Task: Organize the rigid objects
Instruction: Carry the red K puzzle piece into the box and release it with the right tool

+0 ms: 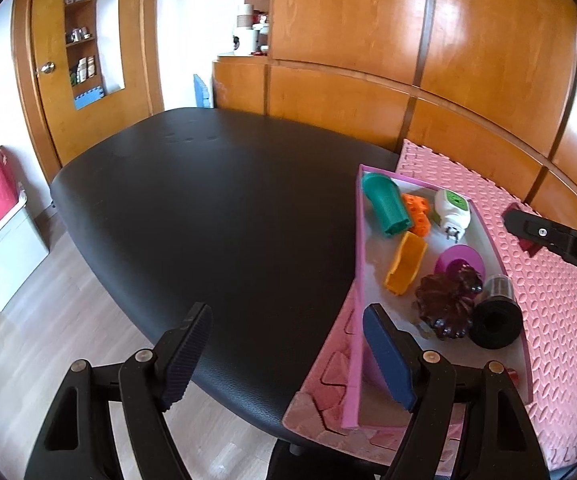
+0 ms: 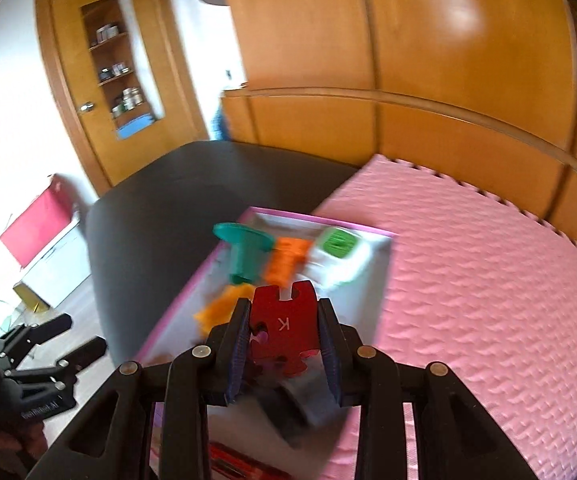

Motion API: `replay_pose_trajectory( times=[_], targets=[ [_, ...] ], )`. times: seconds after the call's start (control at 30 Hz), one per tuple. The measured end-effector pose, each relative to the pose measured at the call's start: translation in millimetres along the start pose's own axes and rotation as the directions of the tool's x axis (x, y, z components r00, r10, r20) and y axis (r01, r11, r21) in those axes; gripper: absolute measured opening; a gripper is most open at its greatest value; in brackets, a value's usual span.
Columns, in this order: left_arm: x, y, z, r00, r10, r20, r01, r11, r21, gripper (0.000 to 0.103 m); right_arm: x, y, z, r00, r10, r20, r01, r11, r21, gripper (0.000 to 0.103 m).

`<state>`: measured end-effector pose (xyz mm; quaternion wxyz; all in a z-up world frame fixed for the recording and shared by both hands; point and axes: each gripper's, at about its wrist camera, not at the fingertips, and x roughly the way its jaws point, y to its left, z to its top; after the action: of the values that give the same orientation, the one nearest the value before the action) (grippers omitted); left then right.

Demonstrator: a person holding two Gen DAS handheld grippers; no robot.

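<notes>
red puzzle piece [image 2: 284, 332], flat and marked with a letter k, sits pinched between the two fingers of the right gripper [image 2: 284, 344], one blue pad pressed against each of its side edges. its notched far end pokes out past the fingertips. it is held in the air above the near part of a pink-rimmed tray [image 2: 384, 280]; the right wrist view is blurred here.

the tray lies on a pink foam mat [image 1: 548, 280] at the right edge of a black table [image 1: 208, 208]. inside it, toward the far end, are a teal funnel-shaped part [image 1: 384, 202], an orange block with holes [image 1: 418, 212] and a white plug-in device with a green face [image 1: 452, 210]. nearer lie a yellow-orange scoop [image 1: 404, 264], a purple cup [image 1: 458, 264], a dark brown fluted mould [image 1: 444, 304] and a black cylinder [image 1: 496, 316].

the left gripper [image 1: 288, 356] hovers over the table's near edge with its fingers spread wide and nothing between them; its right finger overlaps the tray's left rim in view.
</notes>
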<state>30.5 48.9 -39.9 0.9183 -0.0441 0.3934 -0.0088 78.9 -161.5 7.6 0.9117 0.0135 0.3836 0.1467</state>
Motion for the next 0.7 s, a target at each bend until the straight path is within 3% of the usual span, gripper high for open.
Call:
replay_pose_trajectory(
  times=[0.27,0.47,0.57,0.7],
  targets=[
    [6.3,10.9,-0.5,1.0,0.015,-0.014,-0.015,1.0,-0.027,0.078,29.0,37.0,9.8,0.995,0.087,-0.039,-0.09,0.994,-0.059,0.032],
    [10.0,12.3,-0.7,1.0,0.015,-0.022,-0.016,0.999,-0.032,0.078,59.3,47.4,8.4,0.995,0.056,-0.083,-0.064,0.994,-0.093,0.032],
    [11.9,12.3,-1.8,0.999,0.012,-0.031,-0.013,0.999,-0.032,0.078,81.0,44.4,0.9,0.986,0.059,-0.158,-0.073,0.994,-0.08,0.032],
    [12.8,12.7,-2.4,0.999,0.011,-0.034,-0.012,0.999,-0.03,0.078,91.2,39.3,-11.7,0.985,0.031,-0.172,-0.045,0.996,-0.081,0.031]
  ],
)
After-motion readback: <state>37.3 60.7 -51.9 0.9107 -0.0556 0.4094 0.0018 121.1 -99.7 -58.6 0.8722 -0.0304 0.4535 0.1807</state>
